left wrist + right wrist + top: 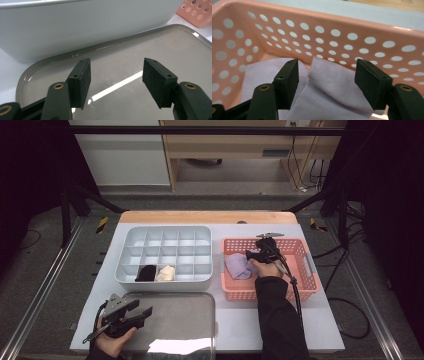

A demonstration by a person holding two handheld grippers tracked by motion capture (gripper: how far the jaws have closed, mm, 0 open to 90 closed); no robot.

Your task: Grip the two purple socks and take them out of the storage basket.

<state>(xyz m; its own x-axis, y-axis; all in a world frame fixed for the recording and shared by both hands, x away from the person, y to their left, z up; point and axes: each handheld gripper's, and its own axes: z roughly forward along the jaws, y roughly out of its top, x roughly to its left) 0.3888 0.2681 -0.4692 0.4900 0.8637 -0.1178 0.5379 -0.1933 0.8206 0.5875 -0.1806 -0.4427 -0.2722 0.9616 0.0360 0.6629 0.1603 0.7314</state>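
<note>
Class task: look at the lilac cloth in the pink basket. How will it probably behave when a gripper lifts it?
The lilac cloth lies creased and rumpled in the pink basket, so it is probably floppy and will drape. It looks thin, so likely light. Its matt surface suggests the right gripper, jaws open astride a fold, shouldn't slip.

The basket [300, 251] at three o'clock is salmon pink, its walls dotted with rows of round holes. The cloth [329, 85] lying in it is pale lilac, plain and unpatterned. The divided box [131, 238] at eleven o'clock is light grey-white; one of its near cells holds a black piece [146, 273], the next a cream piece [166, 273]. The tray [175, 50] at six o'clock is glossy grey-brown with a white streak of reflected light. The table [320, 320] is pale grey with a light wooden far edge. Both hand-held grippers are black with brass-coloured rivets.
</note>
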